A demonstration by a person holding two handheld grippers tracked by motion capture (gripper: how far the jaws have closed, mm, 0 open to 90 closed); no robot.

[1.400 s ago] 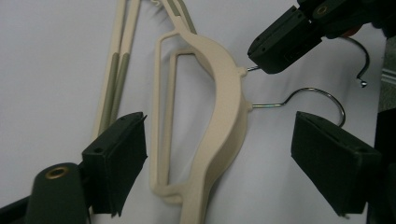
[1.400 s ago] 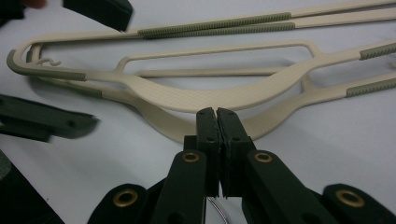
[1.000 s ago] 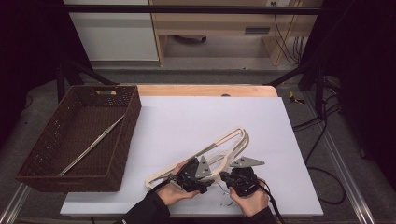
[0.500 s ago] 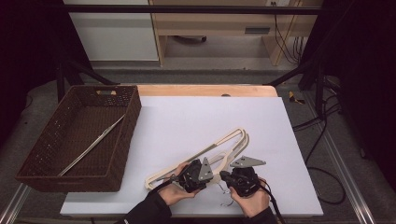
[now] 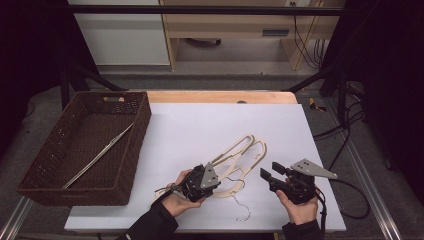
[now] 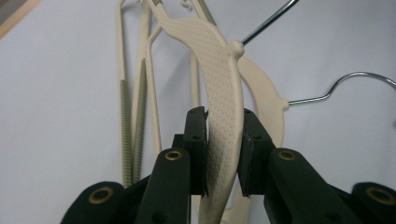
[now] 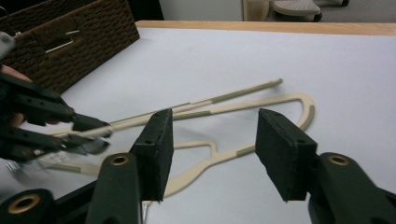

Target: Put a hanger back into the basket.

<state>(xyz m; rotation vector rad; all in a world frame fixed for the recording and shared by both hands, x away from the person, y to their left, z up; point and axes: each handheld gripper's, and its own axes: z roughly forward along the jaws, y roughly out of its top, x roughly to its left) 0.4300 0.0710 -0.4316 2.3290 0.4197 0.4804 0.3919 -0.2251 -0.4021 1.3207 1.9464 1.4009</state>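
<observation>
Looking down from the high view, the left tool (image 5: pixel 204 176) grips the top hanger (image 5: pixel 235 159) on the white tabletop (image 5: pixel 200 125), its length running away rightward. The left gripper view confirms jaws clamped on its shoulder. The right gripper view shows the right tool (image 7: pixel 212 151) wide (empty), hangers just ahead.

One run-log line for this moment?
left gripper: shut on cream hanger | right gripper: open, empty | basket: holds metal rod
</observation>
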